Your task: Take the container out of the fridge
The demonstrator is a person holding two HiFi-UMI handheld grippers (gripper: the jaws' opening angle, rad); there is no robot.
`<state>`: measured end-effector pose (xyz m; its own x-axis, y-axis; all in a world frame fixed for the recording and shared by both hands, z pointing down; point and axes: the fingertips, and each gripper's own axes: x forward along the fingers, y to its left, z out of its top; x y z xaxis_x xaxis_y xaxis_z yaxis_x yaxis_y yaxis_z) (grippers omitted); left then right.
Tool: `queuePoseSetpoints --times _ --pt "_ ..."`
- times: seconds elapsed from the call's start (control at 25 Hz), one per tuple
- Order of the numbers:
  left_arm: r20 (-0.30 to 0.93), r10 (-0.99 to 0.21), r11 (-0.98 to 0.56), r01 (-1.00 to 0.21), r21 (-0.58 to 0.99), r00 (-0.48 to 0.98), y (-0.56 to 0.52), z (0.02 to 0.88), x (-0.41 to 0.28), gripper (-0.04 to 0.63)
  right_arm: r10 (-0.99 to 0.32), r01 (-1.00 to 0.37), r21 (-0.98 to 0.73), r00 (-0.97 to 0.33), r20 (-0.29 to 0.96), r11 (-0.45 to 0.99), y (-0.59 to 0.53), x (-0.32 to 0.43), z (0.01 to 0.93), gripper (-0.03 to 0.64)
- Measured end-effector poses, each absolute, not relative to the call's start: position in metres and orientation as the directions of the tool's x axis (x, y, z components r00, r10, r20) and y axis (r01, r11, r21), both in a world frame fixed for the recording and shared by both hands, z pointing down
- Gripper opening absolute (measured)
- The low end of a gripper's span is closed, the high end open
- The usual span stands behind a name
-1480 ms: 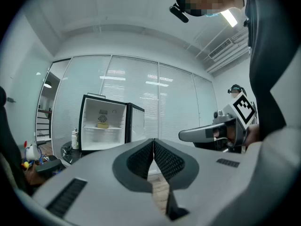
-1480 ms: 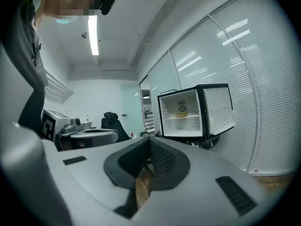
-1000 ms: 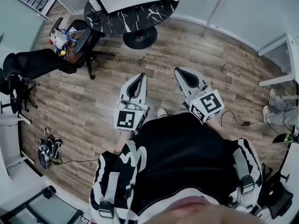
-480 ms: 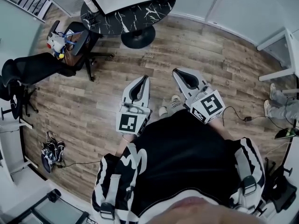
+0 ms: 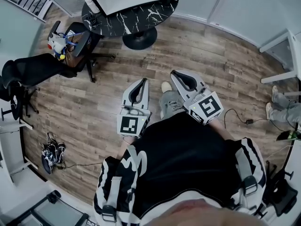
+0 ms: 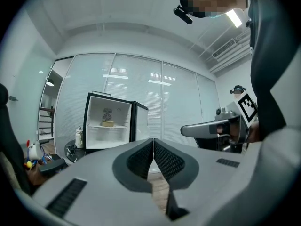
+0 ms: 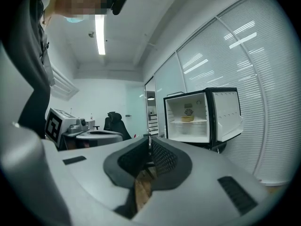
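A small black fridge (image 6: 109, 121) stands with its door open on a round black marble table (image 5: 129, 18) across the room. A shallow yellowish container (image 6: 107, 124) rests on its upper shelf, and it shows again in the right gripper view as the same container (image 7: 187, 118) inside the fridge (image 7: 197, 117). My left gripper (image 5: 142, 80) and right gripper (image 5: 175, 73) are held side by side, level, in front of my body and far from the fridge. Both are shut with nothing between the jaws, left (image 6: 153, 140) and right (image 7: 150, 136).
An office chair (image 5: 70, 39) loaded with bags and toys stands left of the table, with a black chair (image 5: 28, 65) beyond it. A white bottle (image 6: 79, 136) sits on the table beside the fridge. A cable (image 5: 240, 121) lies on the wooden floor at right, near white furniture (image 5: 287, 65).
My leg and shoe have stepped forward between the two grippers. Both grippers stay shut and have hardly shifted.
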<state>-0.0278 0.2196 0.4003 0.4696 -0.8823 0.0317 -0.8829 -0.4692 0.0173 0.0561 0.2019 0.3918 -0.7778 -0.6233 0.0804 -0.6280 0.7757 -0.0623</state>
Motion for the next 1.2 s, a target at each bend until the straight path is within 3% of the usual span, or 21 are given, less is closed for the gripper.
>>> queuePoseSetpoints --times 1.2 --pt "0.03 -0.899 -0.438 -0.899 -0.002 0.437 0.083 0.396 -0.035 0.009 -0.62 -0.626 -0.053 -0.779 0.094 0.778 0.053 0.046 0.387 0.014"
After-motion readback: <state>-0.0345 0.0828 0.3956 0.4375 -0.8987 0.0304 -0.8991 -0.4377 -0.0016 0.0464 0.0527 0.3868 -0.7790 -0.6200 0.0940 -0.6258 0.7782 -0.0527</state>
